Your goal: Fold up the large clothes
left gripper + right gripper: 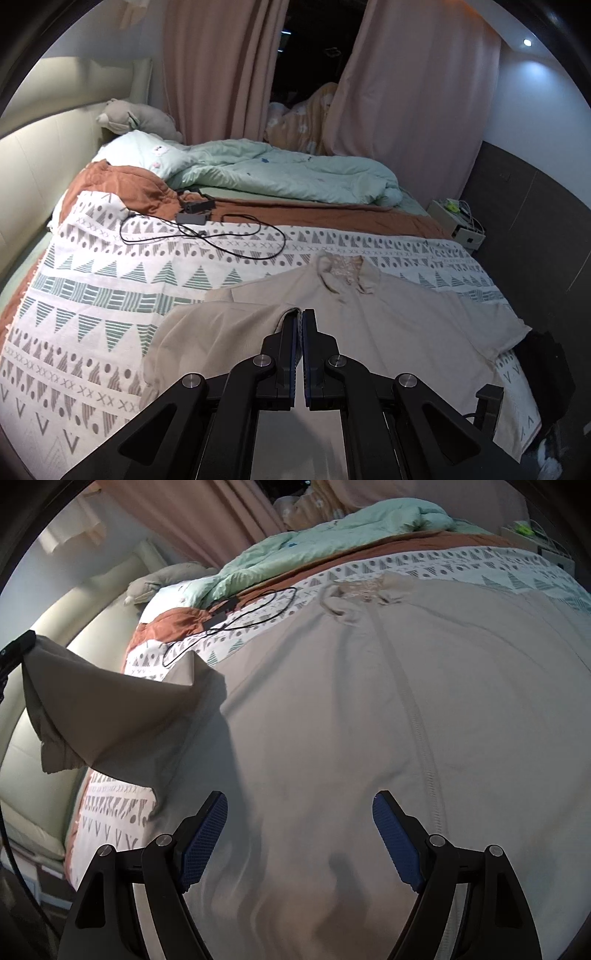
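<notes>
Beige shirt [388, 325], collar [345, 275] toward the far side, lies spread over a patterned blanket [110, 295] of grey and green triangles that covers the near part of the bed; behind it run a rust-brown cover [140, 184] and a pale green duvet [280, 173], with pink curtains [207, 74] beyond. One sleeve [110, 709] is lifted clear of the blanket at the shirt's left side. The left gripper [300, 314] has its fingers pressed together on that sleeve's edge, cloth pinched between the pads. The right gripper [300, 805] hangs over the shirt's lower body with its fingers spread wide, blue pads [205, 838] bare, gripping nothing. A black cable [207, 240] with its adapter loops on the blanket beyond the collar.
</notes>
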{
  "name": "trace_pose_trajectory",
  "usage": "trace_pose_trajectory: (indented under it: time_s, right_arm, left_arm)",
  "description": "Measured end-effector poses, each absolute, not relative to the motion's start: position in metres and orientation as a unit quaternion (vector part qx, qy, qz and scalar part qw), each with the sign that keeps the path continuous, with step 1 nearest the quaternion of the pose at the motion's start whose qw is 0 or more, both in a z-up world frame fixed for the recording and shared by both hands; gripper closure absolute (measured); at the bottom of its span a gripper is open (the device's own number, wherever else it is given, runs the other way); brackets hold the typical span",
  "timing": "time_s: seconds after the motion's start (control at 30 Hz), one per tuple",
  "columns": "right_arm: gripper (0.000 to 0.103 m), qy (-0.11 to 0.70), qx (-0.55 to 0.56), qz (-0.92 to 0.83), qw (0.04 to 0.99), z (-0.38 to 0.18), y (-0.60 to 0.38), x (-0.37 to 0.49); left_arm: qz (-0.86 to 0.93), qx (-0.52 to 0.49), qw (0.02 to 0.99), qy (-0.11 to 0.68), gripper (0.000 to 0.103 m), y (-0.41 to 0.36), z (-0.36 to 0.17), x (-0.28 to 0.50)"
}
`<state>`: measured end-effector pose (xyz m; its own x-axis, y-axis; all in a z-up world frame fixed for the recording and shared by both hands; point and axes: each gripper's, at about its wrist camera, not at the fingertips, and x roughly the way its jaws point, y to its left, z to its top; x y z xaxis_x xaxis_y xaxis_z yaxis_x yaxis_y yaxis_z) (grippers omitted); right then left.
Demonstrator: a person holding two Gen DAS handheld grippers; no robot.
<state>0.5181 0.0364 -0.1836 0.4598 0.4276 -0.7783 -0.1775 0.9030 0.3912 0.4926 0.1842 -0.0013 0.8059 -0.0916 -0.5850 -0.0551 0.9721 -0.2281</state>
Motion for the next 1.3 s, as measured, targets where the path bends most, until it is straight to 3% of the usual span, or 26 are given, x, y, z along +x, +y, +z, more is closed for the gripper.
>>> trace_pose_trajectory:
  time_s: [0.1, 0.17, 0.23, 0.27, 0.3, 0.33, 0.57, 0.83, 0.97, 1.1, 1.3]
  right_arm:
    - [0.022, 0.486, 0.156, 0.165, 0.844, -0.184, 0.017, 0.531]
    - [0.022, 0.484, 0.167, 0.151, 0.846, -0.183, 0.005, 0.533]
    - [0.022, 0.482, 0.189, 0.148, 0.843, -0.183, -0.009, 0.538]
    - [0.022, 0.483, 0.197, 0.148, 0.840, -0.183, -0.012, 0.540]
    - [0.022, 0.484, 0.207, 0.147, 0.838, -0.184, -0.016, 0.543]
    - [0.022, 0.483, 0.212, 0.146, 0.837, -0.184, -0.019, 0.543]
    - [0.022, 0.475, 0.209, 0.152, 0.841, -0.179, -0.023, 0.544]
    - [0.022, 0.459, 0.160, 0.197, 0.851, -0.168, 0.006, 0.534]
    - [0.022, 0.452, 0.123, 0.216, 0.857, -0.170, 0.030, 0.527]
    - [0.022, 0.456, 0.091, 0.232, 0.855, -0.178, 0.057, 0.522]
    - [0.022, 0.470, 0.042, 0.243, 0.847, -0.194, 0.097, 0.510]
  left_arm:
    - [-0.023, -0.122, 0.937, 0.327, 0.099, 0.159, -0.010, 0.500]
    - [-0.030, -0.136, 0.930, 0.339, 0.091, 0.148, -0.019, 0.505]
    - [-0.049, -0.167, 0.925, 0.337, 0.066, 0.140, -0.028, 0.501]
    - [-0.050, -0.179, 0.925, 0.332, 0.039, 0.137, -0.031, 0.497]
    - [-0.046, -0.189, 0.927, 0.321, 0.018, 0.134, -0.032, 0.491]
    - [-0.042, -0.198, 0.931, 0.304, 0.014, 0.130, -0.032, 0.484]
    - [0.026, -0.233, 0.943, 0.237, 0.013, 0.131, -0.036, 0.444]
    - [0.113, -0.292, 0.919, 0.239, 0.014, 0.181, -0.078, 0.423]
    - [0.142, -0.272, 0.919, 0.245, 0.019, 0.199, -0.101, 0.414]
    - [0.149, -0.283, 0.909, 0.267, 0.035, 0.223, -0.123, 0.408]
    - [0.170, -0.281, 0.902, 0.280, 0.044, 0.253, -0.142, 0.395]
